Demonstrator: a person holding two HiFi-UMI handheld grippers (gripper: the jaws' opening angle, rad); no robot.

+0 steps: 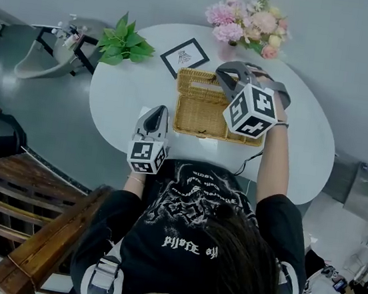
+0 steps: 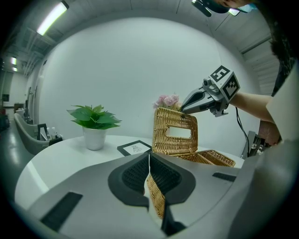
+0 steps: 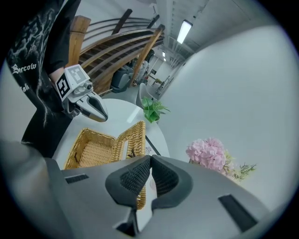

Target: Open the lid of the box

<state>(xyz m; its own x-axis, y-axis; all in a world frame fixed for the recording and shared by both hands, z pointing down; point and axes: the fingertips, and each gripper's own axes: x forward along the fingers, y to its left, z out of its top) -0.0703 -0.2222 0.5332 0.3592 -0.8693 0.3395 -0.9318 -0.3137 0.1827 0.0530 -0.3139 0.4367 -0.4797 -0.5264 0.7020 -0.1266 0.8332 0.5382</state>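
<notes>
Head view — right gripper [image 1: 223, 73] on lid [image 1: 196, 83]

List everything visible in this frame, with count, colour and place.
table: one, white, round, centre.
wicker box: one, tan, on the table, empty; lid raised upright.
potted plant: one, green, table's far left.
framed card: one, black frame, flat behind the box.
flowers: one bunch, pink, table's far edge.
wooden railing: one, brown, near left.
person: one, black printed shirt.
left gripper: grey, jaws closed, box's wicker wall between them.
right gripper: grey, jaws closed on the lid's top edge.
</notes>
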